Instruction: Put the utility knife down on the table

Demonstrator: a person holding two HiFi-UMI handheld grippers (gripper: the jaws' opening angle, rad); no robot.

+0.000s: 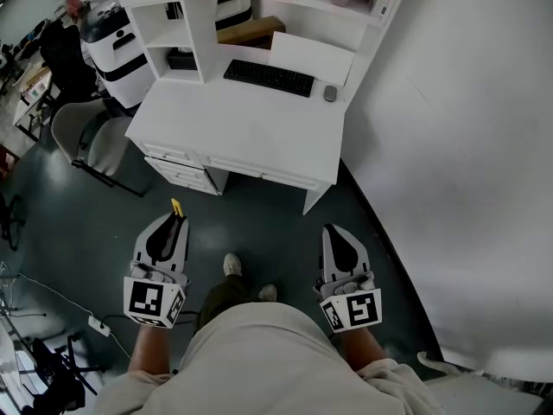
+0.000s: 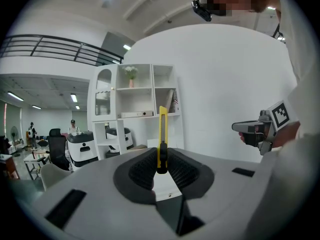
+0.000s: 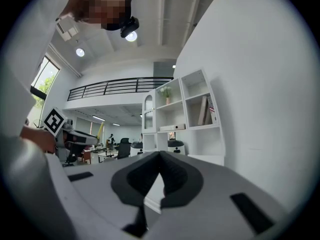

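A yellow utility knife (image 2: 162,129) stands upright between the dark pads of my left gripper (image 2: 161,166), which is shut on its lower end. In the head view its yellow tip (image 1: 176,207) pokes out ahead of the left gripper (image 1: 175,225), held low over the dark floor. The white table (image 1: 251,137) stands a step ahead, well apart from both grippers. My right gripper (image 1: 333,233) hangs at the same height on the right, its jaws meeting at the tip with nothing between them (image 3: 160,156).
A black keyboard (image 1: 269,78) and a mouse (image 1: 330,93) lie at the table's back, under white shelves (image 1: 216,7). A grey chair (image 1: 91,141) stands left of the table. A white wall (image 1: 458,145) runs along the right. A power strip (image 1: 95,325) lies on the floor.
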